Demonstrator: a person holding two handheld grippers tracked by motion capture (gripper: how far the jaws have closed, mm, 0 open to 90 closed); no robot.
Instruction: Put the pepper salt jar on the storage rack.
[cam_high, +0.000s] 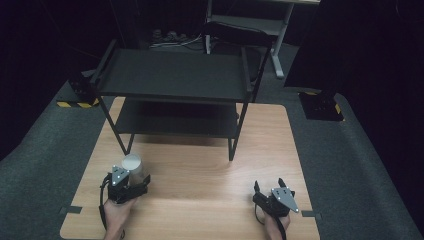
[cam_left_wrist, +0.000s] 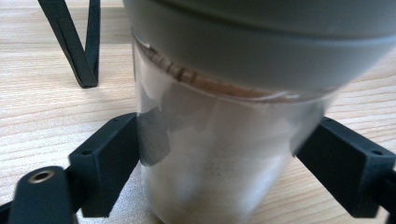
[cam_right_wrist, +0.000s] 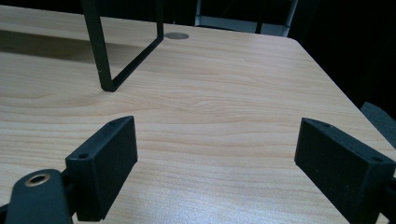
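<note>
— What stands on the wooden surface (cam_high: 200, 165)?
— A black two-tier shelf (cam_high: 175, 75) along the far edge, both tiers bare.
— And the cup (cam_left_wrist: 219, 140)?
— Near the left front corner, the left gripper (cam_high: 131, 181) clasping its clear wall, probably for lifting. The right gripper (cam_right_wrist: 215, 154), fingers (cam_right_wrist: 105, 163) spread, idles near the right front corner.

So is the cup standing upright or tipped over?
Upright: the cup stands on the table, pale lid on top, left gripper clamped around it.

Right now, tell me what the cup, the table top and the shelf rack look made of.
Cup: likely clear glossy plastic under a matte grey band; reflections, see-through wall.
Table top: pale wood or laminate; grain lines, soft sheen.
Shelf rack: probably black-painted metal; thin flat legs.
</note>
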